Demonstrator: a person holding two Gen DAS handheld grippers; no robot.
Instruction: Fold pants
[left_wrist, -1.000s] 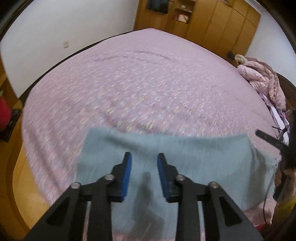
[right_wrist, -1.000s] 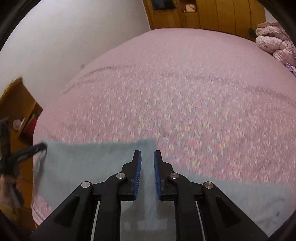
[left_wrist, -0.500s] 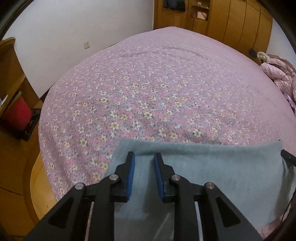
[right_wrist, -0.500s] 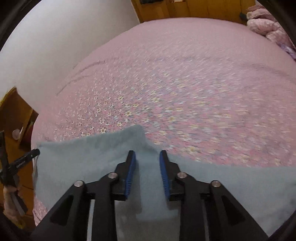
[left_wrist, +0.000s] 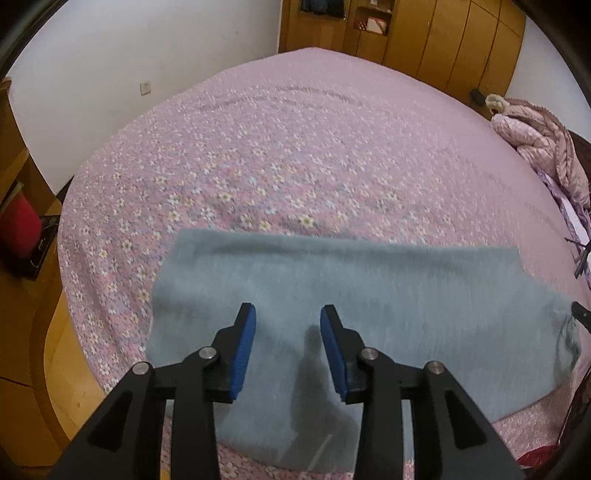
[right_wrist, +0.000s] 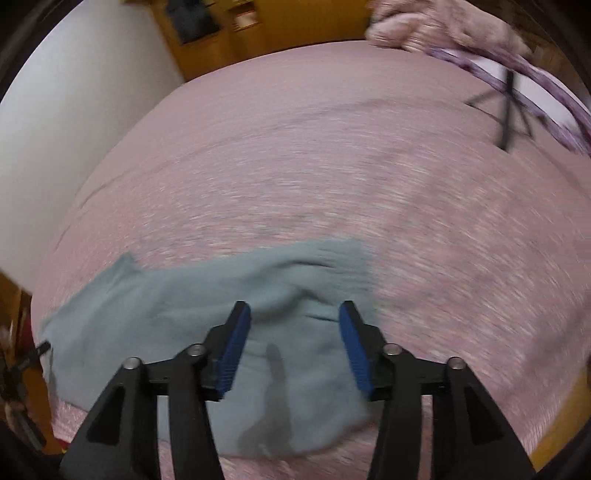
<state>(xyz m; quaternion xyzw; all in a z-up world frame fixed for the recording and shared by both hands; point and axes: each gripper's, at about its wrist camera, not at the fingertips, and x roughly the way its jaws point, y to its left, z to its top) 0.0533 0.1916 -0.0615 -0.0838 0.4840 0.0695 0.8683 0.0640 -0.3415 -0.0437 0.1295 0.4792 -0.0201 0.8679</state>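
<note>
Grey-blue pants lie folded near the bed edge, both claws, left and right, released above them; a rumpled right end risks an uneven fold if left unsmoothed.

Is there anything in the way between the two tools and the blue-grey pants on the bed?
Nothing visible. The left tool and the right tool both hang open right over the pants, which lie alone on the flowered bedspread.
</note>
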